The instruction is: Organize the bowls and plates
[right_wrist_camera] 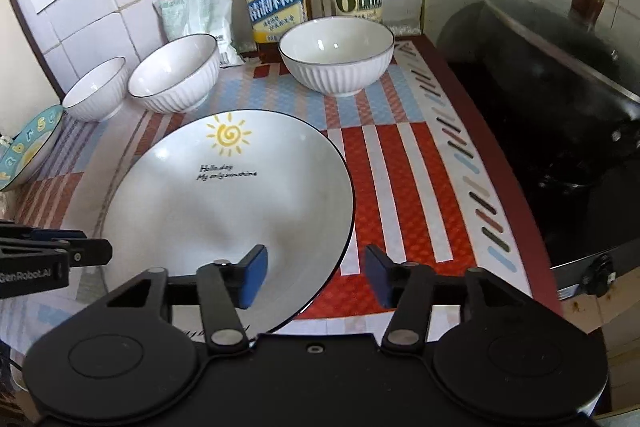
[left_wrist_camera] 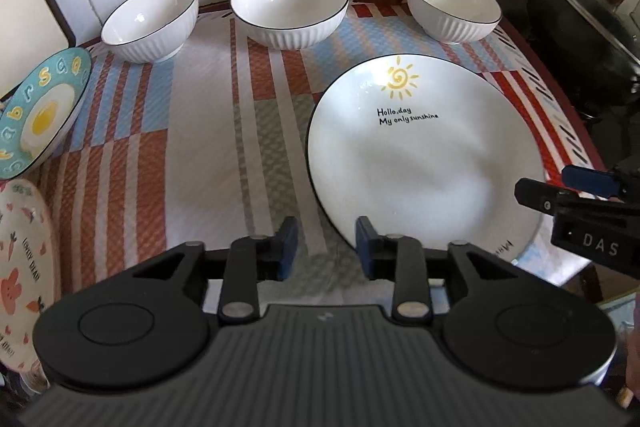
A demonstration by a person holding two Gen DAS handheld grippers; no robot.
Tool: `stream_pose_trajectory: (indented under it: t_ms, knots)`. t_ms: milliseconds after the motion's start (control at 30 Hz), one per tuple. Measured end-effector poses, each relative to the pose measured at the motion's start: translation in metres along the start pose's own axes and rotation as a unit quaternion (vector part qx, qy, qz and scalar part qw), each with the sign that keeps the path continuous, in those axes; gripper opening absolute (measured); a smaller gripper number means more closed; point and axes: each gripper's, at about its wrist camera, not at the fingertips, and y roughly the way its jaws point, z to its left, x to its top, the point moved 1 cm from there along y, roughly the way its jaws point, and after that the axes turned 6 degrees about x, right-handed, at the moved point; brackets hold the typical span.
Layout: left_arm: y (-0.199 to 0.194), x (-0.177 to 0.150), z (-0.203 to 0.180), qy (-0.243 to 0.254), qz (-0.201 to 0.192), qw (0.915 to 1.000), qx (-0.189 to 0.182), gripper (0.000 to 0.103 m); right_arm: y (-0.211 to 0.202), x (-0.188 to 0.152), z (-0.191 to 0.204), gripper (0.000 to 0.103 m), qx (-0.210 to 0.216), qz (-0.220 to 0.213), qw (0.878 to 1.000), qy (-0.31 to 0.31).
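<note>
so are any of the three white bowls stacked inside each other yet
No, the left bowl, middle bowl and right bowl each sit apart on the striped mat.

My left gripper (left_wrist_camera: 327, 247) is open, jaws parallel with a clear gap, blue pads facing each other, nothing between them. It's level, pointing forward and slightly down. My right gripper (right_wrist_camera: 316, 275) is open too, with a wider gap, and also empty. The two are side by side, close together: each one's fingertips show at the edge of the other's wrist view. No contact between them.
</note>
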Motion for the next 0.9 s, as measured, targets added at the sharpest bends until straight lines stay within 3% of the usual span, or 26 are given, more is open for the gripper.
stream_pose_trajectory:
  t_ms: [33,333,533,633,833,900]
  knots:
    - [-0.006,-0.001,0.003,-0.002,0.002,1.0,-0.004,0.043,-0.006,0.0,0.003,0.066,-0.001,-0.001,1.0,-0.002]
    - [-0.063,-0.02,0.036,-0.021,0.009,0.9996,-0.014,0.064,-0.061,0.01,0.05,0.072,0.016,-0.013,1.0,-0.018]
    - [-0.095,-0.031,0.062,-0.022,0.0,0.9997,0.007,0.066,-0.088,0.019,0.078,0.075,0.027,-0.006,0.999,-0.021]
    - [-0.104,-0.037,0.073,-0.027,-0.001,0.9995,0.013,0.067,-0.101,0.022,0.088,0.09,0.035,-0.014,0.999,-0.028]
    - [-0.121,-0.048,0.095,-0.04,-0.003,0.999,0.018,0.067,-0.118,0.026,0.116,0.09,0.067,-0.015,0.996,-0.056]
    - [-0.127,-0.05,0.104,-0.052,-0.006,0.9985,0.015,0.074,-0.123,0.028,0.128,0.09,0.075,-0.015,0.995,-0.071]
